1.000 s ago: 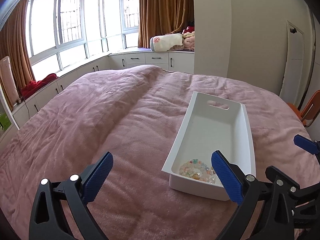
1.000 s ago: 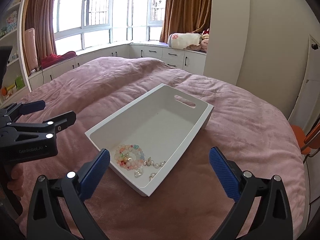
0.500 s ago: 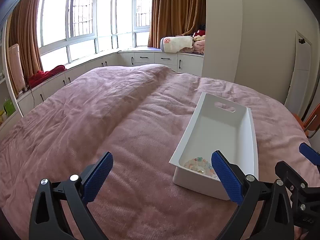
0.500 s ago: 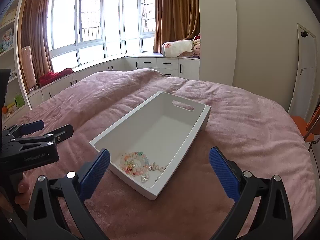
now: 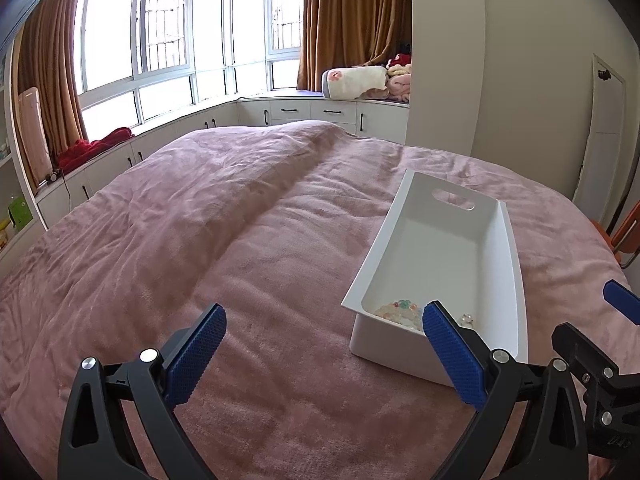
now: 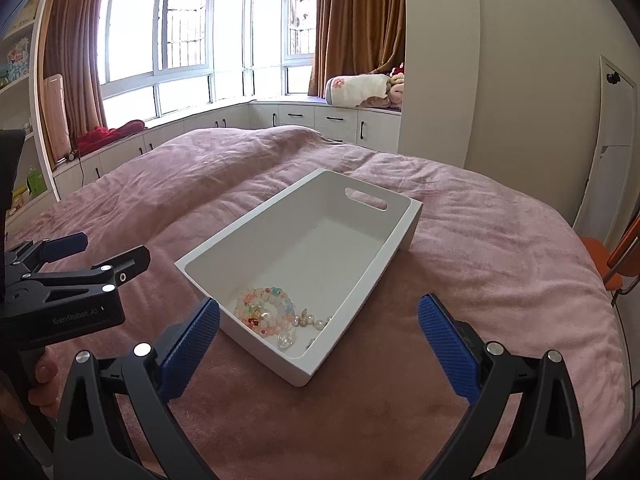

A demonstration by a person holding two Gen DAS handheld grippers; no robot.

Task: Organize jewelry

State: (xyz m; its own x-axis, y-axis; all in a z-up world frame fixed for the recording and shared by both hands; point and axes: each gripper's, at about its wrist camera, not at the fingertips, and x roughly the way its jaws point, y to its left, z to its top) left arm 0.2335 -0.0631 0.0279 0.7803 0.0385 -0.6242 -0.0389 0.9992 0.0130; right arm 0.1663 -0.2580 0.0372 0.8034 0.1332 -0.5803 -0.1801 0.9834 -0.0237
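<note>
A white rectangular tray (image 6: 396,248) with a handle slot lies on the pink bedspread (image 6: 460,280). In its near corner lie a pastel bead bracelet (image 6: 262,310) and a pearl strand with a clear pendant (image 6: 308,322). My right gripper (image 6: 318,344) is open and empty, held just before the tray's near end. My left gripper (image 5: 322,354) is open and empty, to the left of the tray (image 5: 516,280); beads (image 5: 400,312) show past its right finger. The left gripper also shows in the right wrist view (image 6: 92,256).
The bedspread (image 5: 200,240) covers a wide bed. White window cabinets (image 5: 312,114) with folded blankets (image 5: 360,84) run behind it. An orange chair (image 6: 604,264) stands off the bed's right side. A white wall and door (image 6: 616,140) are on the right.
Both grippers have drawn back and up from the tray, staying open. The tray and jewelry have not moved.
</note>
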